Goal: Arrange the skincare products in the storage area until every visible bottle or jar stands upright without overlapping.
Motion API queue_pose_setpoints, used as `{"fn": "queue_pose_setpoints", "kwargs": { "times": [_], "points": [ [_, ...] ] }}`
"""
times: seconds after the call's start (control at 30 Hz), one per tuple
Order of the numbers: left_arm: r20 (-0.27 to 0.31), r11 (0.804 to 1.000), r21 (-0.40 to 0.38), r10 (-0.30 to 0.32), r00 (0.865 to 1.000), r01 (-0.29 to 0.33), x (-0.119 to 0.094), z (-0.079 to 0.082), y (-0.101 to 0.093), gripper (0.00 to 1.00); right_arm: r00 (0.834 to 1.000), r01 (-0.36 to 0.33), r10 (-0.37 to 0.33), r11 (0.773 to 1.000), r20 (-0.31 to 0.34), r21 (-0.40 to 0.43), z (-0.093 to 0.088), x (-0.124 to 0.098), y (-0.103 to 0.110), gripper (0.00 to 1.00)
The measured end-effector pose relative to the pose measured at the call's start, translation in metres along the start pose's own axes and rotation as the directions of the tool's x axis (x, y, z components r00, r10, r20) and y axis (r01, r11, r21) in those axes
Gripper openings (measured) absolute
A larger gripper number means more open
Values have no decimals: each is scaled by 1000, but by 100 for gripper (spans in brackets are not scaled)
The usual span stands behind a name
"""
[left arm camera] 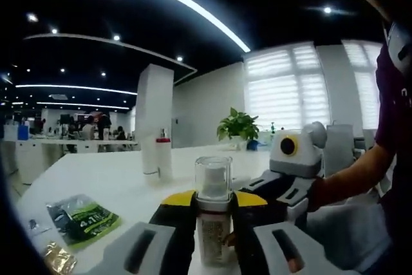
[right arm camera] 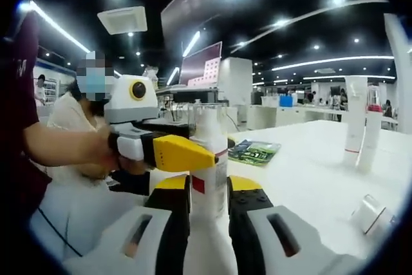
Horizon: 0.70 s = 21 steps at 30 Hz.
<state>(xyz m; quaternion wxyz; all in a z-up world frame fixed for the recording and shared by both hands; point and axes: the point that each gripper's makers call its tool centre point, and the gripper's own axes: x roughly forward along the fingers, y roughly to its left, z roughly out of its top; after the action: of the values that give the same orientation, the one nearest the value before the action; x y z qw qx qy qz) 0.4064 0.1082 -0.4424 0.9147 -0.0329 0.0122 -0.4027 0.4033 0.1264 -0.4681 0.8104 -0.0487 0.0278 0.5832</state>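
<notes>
A white bottle (left arm camera: 213,227) with a clear cap stands upright between the yellow-tipped jaws of my left gripper (left arm camera: 214,199), which is shut on it. My right gripper (left arm camera: 273,188) comes in from the right, its tips hidden behind my left jaw. In the right gripper view the same white bottle (right arm camera: 209,159), with a red label, sits between the jaws of my right gripper (right arm camera: 209,183), which press on its base. My left gripper (right arm camera: 183,154) reaches it from the left. Two tall white tubes (right arm camera: 357,123) with red bands stand on the table.
On the white table (left arm camera: 116,178) are a tall white tube (left arm camera: 162,156), a green packet (left arm camera: 84,220) and a gold sachet (left arm camera: 58,259). A small clear jar (right arm camera: 373,214) lies on its side at the right. A person's arm (right arm camera: 58,143) holds the left gripper.
</notes>
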Motion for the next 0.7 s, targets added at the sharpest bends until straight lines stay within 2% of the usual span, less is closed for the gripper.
{"fn": "queue_pose_setpoints", "kwargs": {
  "times": [0.13, 0.27, 0.43, 0.57, 0.7],
  "points": [
    [17, 1000, -2, 19, 1000, -19, -1, -1, 1, 22, 1000, 9, -9, 1000, -5, -6, 0, 1, 0, 20],
    [62, 999, -30, 40, 997, -38, -4, -2, 1, 22, 1000, 10, -10, 1000, -3, -27, 0, 0, 1, 19],
    [57, 997, -45, 68, 996, -65, -6, -9, 5, 23, 1000, 17, -18, 999, -15, -52, -2, 1, 2, 17],
    [76, 996, -69, 67, 995, -62, -7, -9, 6, 23, 1000, 16, -17, 998, -15, -62, -2, 3, 2, 17],
    [86, 996, -75, 47, 995, -41, -5, -10, 5, 23, 999, 14, -18, 996, -48, -83, -8, 7, 4, 19]
  ]
}}
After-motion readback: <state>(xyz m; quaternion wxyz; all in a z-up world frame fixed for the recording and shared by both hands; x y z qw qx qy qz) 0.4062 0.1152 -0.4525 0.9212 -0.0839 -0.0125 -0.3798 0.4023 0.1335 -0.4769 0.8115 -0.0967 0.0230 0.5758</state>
